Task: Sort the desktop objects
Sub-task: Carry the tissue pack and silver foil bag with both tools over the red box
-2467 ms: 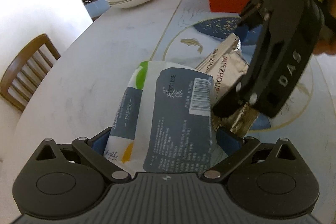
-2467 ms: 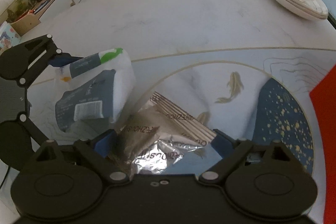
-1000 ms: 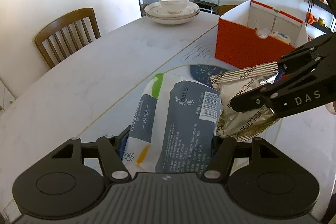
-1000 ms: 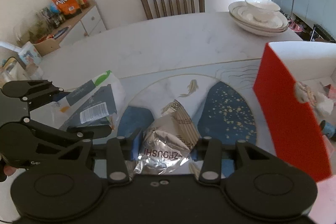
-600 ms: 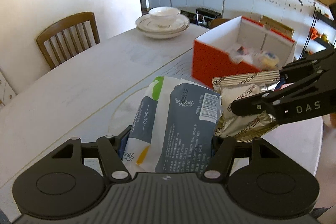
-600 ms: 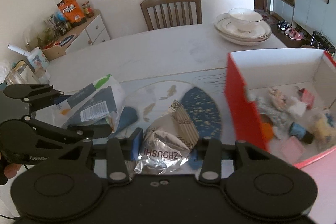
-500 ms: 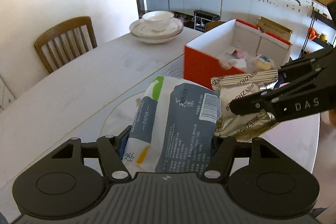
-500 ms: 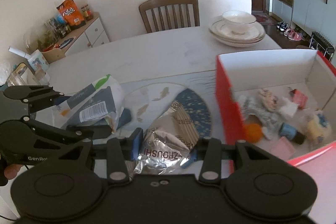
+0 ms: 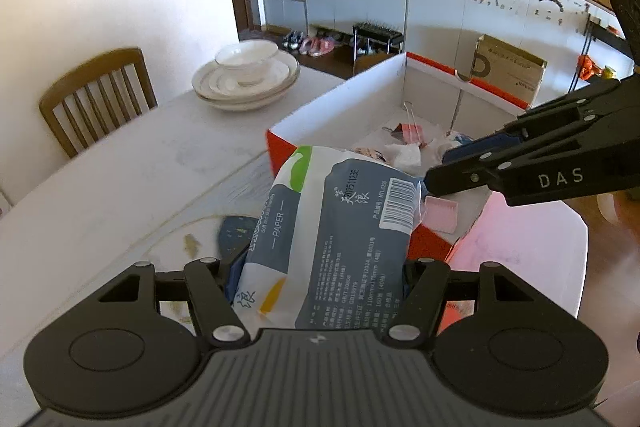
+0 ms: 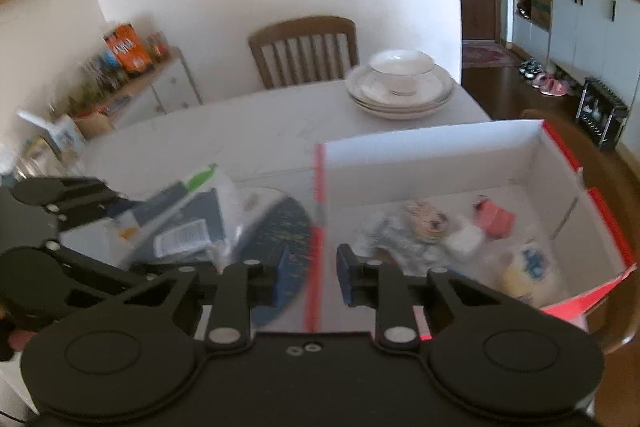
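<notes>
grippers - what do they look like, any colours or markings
Both are matte black plastic with round hub discs and silver rivets. The left gripper has a ribbed grey body. The right gripper has white DAS lettering on its side, and its fingers have blue pads.

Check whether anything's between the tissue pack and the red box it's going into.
No lid: the box is open, and the tissue pack in the left gripper hangs at its near wall. Only the right gripper reaches over the box, close beside the pack.
</notes>
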